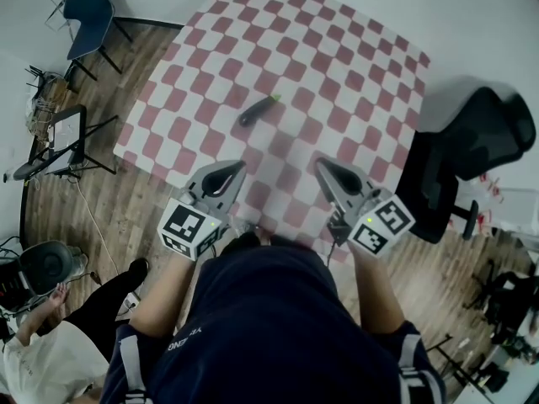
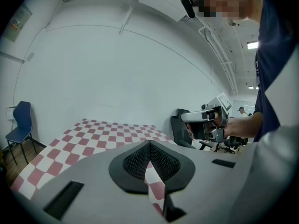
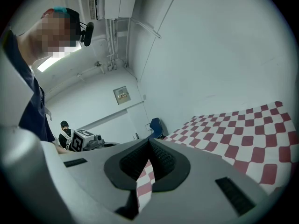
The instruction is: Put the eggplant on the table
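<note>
Left tongs [image 1: 237, 167] and right tongs [image 1: 321, 163] hang closed and empty.

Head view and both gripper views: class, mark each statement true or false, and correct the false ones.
1. The eggplant lies on the checked tablecloth. True.
2. The left gripper holds the eggplant. False: its jaws are together on nothing, and the eggplant lies apart from it, farther up the table.
3. A blue chair stands off the table's far left corner. True.
4. The right gripper has its jaws wide apart. False: they are together, with nothing held.
5. The office chair right of the table is red. False: it is black.
</note>
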